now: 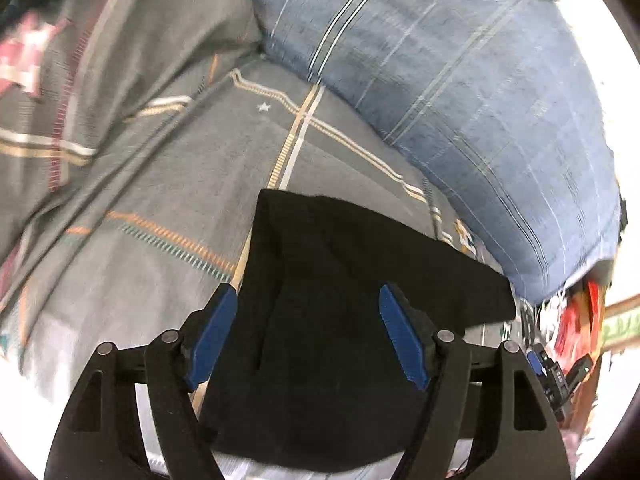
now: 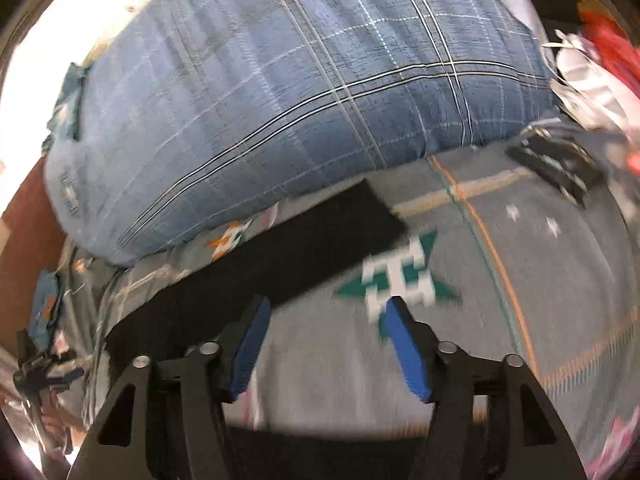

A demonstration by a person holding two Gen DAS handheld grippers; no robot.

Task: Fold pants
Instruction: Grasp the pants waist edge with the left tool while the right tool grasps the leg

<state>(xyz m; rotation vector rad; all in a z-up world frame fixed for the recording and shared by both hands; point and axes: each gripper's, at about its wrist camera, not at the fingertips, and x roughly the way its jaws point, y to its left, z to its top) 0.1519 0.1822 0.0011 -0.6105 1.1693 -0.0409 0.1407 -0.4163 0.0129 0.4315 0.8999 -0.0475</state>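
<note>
The black pants [image 1: 340, 280] lie folded and flat on a grey patterned bedspread [image 1: 160, 184]. My left gripper [image 1: 308, 292] hovers over them, open; its blue pads [image 1: 216, 328] stand wide apart on either side of the dark cloth and do not press on it. In the right wrist view the pants [image 2: 280, 256] run as a long black strip from lower left to upper middle. My right gripper [image 2: 328, 302] is open over the bedspread [image 2: 520, 280] just right of that strip, with nothing between its pads. The right gripper's tip also shows in the left wrist view [image 1: 556, 368].
A big blue plaid pillow [image 1: 460, 80] [image 2: 300, 80] lies right behind the pants. A flat dark object [image 2: 556, 168] rests on the bedspread at the right. Red and white clutter [image 2: 600, 40] sits past the bed's corner. The left gripper's tip [image 2: 40, 364] shows at the far left.
</note>
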